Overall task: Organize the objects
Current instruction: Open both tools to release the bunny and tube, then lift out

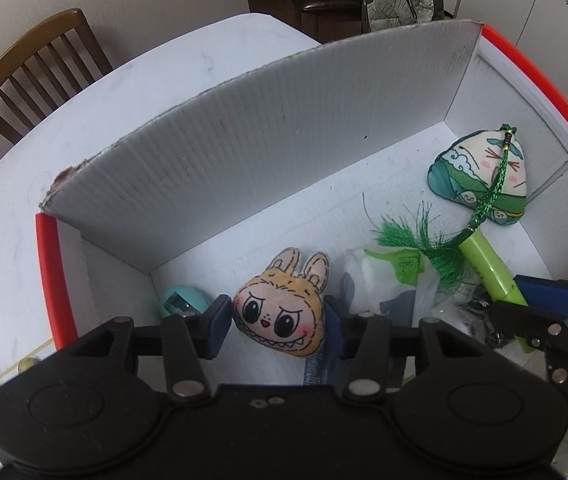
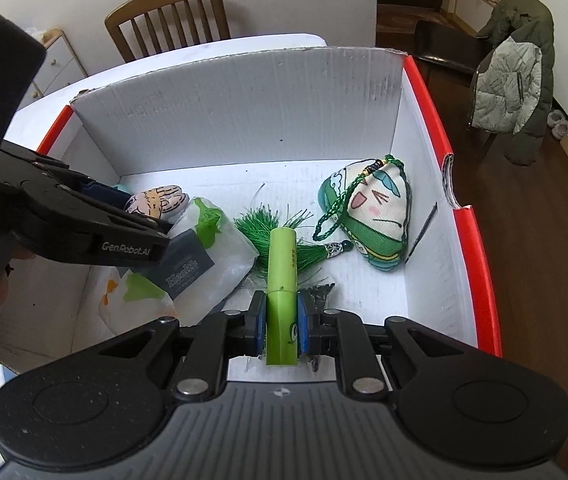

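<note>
Both grippers worked inside a white corrugated cardboard box (image 2: pixel 243 120) with red edges, which stood on a white bench (image 1: pixel 171 64). The left gripper (image 1: pixel 277 320) had its fingers closed against the sides of a small stuffed rabbit-eared face charm (image 1: pixel 279 312), a soft, light piece that looked likely to squash under pressure and was best held across its padded middle. The right gripper (image 2: pixel 279 326) had its fingers clamped on the lower half of a lime-green tube (image 2: pixel 281 280), a stiff, smooth cylinder that could slip or swing if held off-centre; the grip sat near its base, the cap end pointing toward the far wall.

The box also held a green-and-cream fabric sachet (image 2: pixel 368 224) shaped like a rice dumpling near the right wall, its braided cord and green tassel (image 2: pixel 279 232) trailing toward the tube. Clear plastic packets (image 2: pixel 211 264) with green print lay between the two grippers, thin and probably slippery. A pale teal object (image 1: pixel 181 300) sat just left of the charm, too hidden to name. A thin dark stick (image 2: pixel 422 232) leaned by the right wall. A wooden chair (image 2: pixel 167 16) stood beyond the bench.
</note>
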Tool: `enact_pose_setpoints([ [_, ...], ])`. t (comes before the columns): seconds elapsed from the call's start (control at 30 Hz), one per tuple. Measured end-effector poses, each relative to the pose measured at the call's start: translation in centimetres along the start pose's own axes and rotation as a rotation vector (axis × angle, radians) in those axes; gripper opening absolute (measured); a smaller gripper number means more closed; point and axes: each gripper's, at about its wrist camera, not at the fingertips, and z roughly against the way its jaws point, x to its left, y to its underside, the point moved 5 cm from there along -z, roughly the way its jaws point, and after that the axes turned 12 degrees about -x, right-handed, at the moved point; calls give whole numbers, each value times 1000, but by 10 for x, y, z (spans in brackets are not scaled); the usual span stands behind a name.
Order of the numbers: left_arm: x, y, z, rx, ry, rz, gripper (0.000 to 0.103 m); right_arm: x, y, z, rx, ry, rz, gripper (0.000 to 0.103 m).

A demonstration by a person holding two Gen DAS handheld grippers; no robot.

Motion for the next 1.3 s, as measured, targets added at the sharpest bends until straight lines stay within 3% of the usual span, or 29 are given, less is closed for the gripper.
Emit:
enact_pose_setpoints([
  [0.4, -3, 3, 12, -30, -9, -37, 64, 4, -8, 12, -44, -11, 33, 17],
  [0.53, -4, 4, 18, -40, -4, -25, 65, 6, -9, 16, -54, -10, 42, 25],
  [0.73, -8, -5, 25, -74, 9, -5, 79, 9, -12, 27, -67, -21, 59, 29],
  [0.8, -11, -7, 27, -91, 1, 4, 89, 10, -13, 30, -74, -26, 64, 36],
  [0.9, -9, -10, 34, -110, 9, 15, 90, 11, -13, 38, -97, -27, 72, 51],
  [1.1, -2, -10, 50, -150, 15, 41, 90, 11, -14, 53, -123, -35, 59, 52],
  [1.3, 5, -9, 77, -228, 24, 48, 90, 16, -17, 74, -162, -52, 61, 59],
])
